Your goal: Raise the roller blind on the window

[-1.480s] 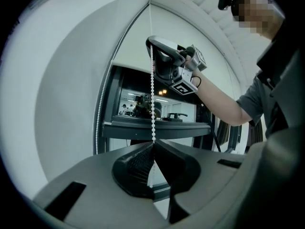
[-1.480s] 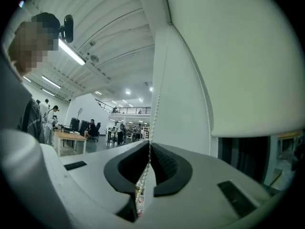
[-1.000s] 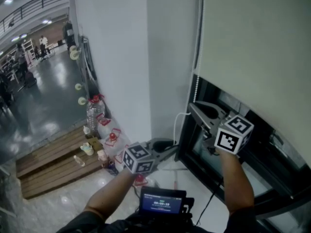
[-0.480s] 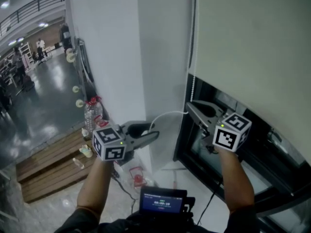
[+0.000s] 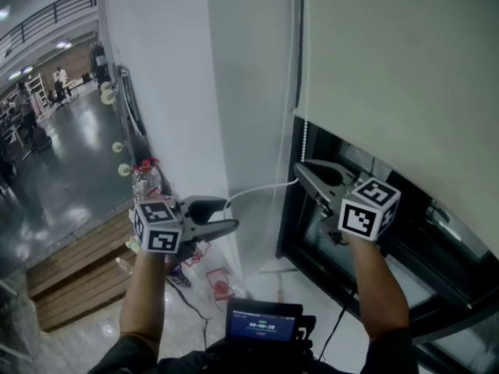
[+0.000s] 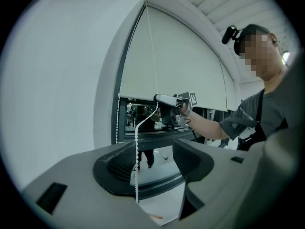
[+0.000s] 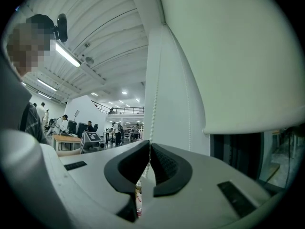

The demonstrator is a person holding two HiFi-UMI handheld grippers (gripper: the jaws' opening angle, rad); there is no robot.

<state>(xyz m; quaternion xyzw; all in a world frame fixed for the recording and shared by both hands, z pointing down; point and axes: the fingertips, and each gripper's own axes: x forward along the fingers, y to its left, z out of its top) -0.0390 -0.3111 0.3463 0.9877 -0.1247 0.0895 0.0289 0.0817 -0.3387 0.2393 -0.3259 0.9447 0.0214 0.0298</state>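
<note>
Well, the jaws of your left gripper (image 5: 231,213) have just been opening and now stand wide, with the white bead chain (image 6: 137,142) hanging loose between them, not pinched. Your right gripper (image 5: 299,168) squeezes that same chain tight, and your left one sits at its 8 o'clock. In the head view the roller blind (image 5: 405,76) hangs at 1 o'clock, its bottom edge partway up the window (image 5: 290,201).

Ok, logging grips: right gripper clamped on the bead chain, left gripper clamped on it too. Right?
No: the left gripper is open; its jaws have just been opening, and the bead chain hangs loose between them, as the left gripper view shows. The right gripper is clamped on it.
</note>
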